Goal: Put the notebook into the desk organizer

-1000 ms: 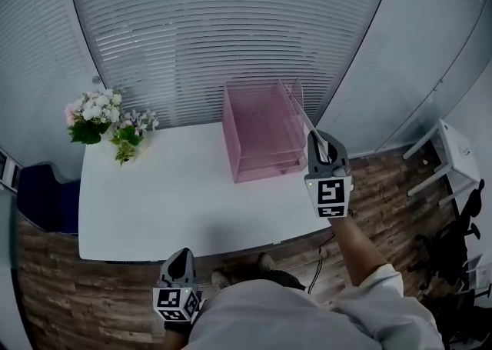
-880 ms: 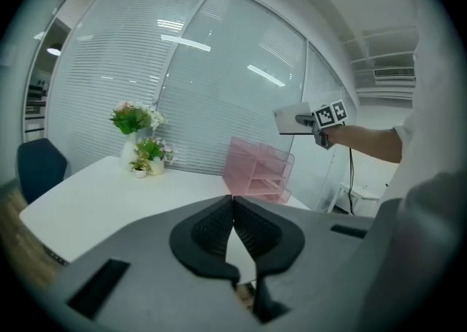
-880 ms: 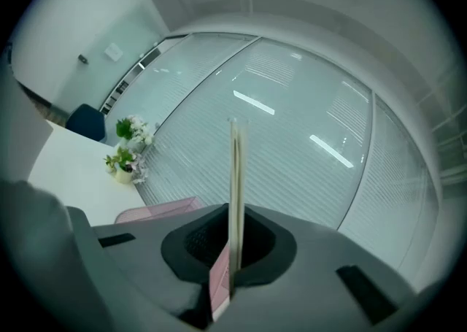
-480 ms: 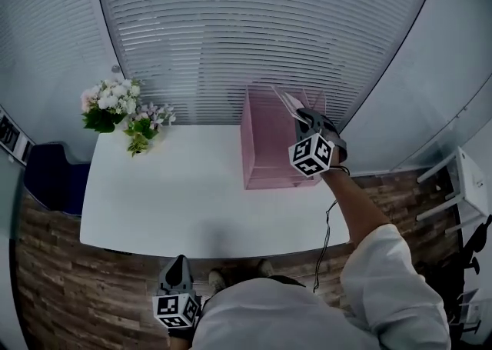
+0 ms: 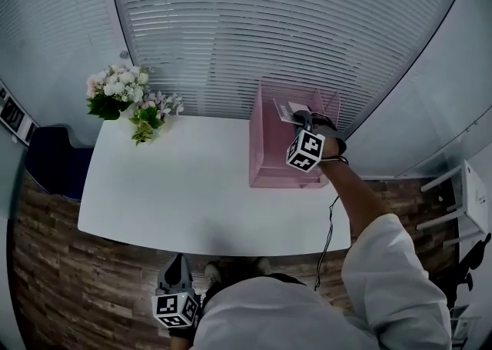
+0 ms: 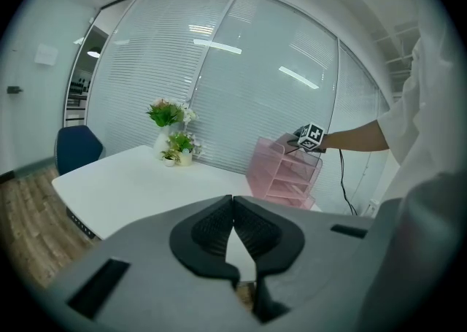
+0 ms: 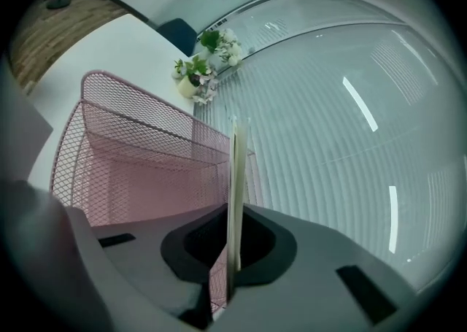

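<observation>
A person's right gripper (image 5: 304, 119) clamps a single notebook (image 5: 286, 110) above the open top of the one pink mesh desk organizer (image 5: 257, 137), which stands at the far right of a white table (image 5: 169, 195). In the right gripper view the notebook (image 7: 236, 170) shows edge-on, a thin pale strip pinched between the dark pads of the right gripper (image 7: 232, 215). Its long axis runs straight out along the jaws and past their tips, pointing toward the window blinds (image 7: 328, 126), with the organizer (image 7: 131, 155) just below and to the left. The notebook is not yet inside any tier. The left gripper (image 5: 177, 268) hangs off the table's near edge, well apart from the organizer; the left gripper view shows the left gripper (image 6: 233, 208) with its jaws closed together on nothing. Two potted flower arrangements (image 5: 115, 95) (image 5: 156, 114) sit at the table's far left corner.
</observation>
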The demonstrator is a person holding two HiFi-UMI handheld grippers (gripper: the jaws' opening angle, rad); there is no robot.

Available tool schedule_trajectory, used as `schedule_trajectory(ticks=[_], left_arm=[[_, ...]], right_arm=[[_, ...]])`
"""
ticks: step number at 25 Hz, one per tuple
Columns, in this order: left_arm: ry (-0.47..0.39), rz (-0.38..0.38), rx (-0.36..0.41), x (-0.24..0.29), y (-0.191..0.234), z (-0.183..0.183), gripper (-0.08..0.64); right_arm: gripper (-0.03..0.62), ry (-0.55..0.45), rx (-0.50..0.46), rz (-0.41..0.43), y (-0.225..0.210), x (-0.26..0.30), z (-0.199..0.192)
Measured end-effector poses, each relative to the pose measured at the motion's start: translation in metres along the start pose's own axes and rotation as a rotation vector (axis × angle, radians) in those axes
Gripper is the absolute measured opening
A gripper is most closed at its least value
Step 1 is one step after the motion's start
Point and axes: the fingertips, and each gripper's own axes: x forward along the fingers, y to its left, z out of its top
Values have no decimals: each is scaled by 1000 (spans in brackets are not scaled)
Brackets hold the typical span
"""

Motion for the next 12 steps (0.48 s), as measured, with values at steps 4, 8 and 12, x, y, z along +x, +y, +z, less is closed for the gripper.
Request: schedule_trajectory(ticks=[4,8,12], left_arm=[[4,7,-15,3,2,-4,9],[5,7,-24,7,4,-5,9],[2,4,-27,11,4,-3,9]], right_arm=[[18,34,-109,62,18,9,3],[18,56,-172,76,30,15,-2],[32,47,-168,132,43,17,-2]])
